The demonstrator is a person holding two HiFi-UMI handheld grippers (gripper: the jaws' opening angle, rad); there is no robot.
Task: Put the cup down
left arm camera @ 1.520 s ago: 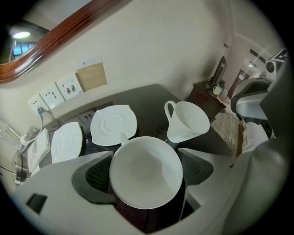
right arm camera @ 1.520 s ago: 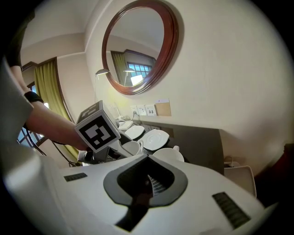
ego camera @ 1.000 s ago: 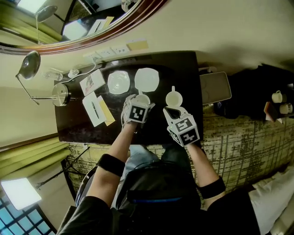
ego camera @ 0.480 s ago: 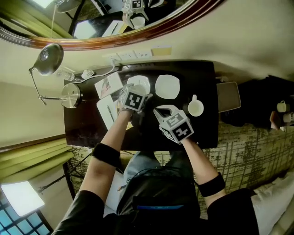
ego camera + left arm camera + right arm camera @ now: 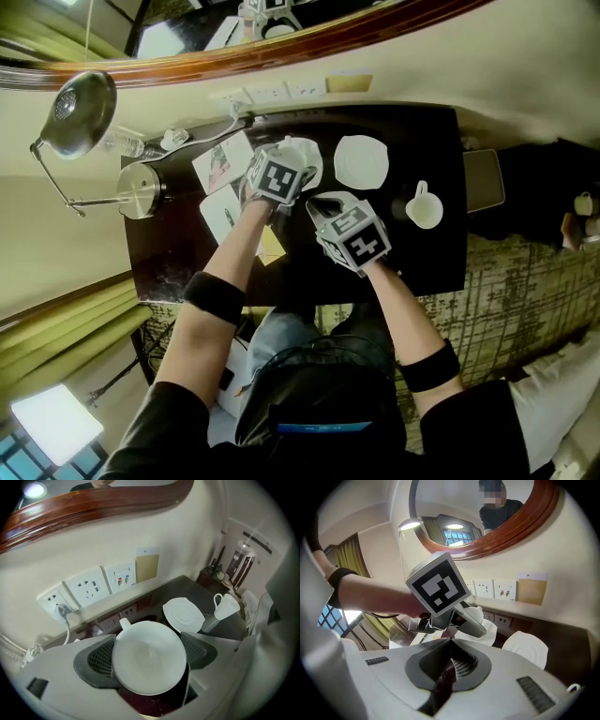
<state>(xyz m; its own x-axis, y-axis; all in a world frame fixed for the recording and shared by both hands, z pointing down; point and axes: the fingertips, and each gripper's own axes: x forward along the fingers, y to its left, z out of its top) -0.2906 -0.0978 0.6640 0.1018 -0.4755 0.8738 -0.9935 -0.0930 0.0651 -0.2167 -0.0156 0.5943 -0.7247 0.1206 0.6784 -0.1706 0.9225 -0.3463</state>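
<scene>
My left gripper (image 5: 285,153) is shut on a white cup (image 5: 149,658), whose sides sit between the two mesh pads and whose handle (image 5: 124,622) points toward the wall. In the head view it hangs over the left white saucer (image 5: 307,165) on the dark table (image 5: 431,262). A second saucer (image 5: 361,161) lies bare to its right. Further right a second white cup (image 5: 424,208) stands on the table. My right gripper (image 5: 324,202) is shut with nothing in it, just right of and nearer than the left gripper.
A chrome desk lamp (image 5: 141,187), paper cards (image 5: 223,161) and a yellow note (image 5: 272,246) occupy the table's left part. Wall sockets (image 5: 89,588) with a plugged cable run along the back under a wood-framed mirror (image 5: 281,52). A grey tray (image 5: 483,178) sits at the right edge.
Both grippers have travelled left across the table and toward the wall. The left one, still holding the cup, went from beside the right saucer to over the left one. The right one left the standing cup.
</scene>
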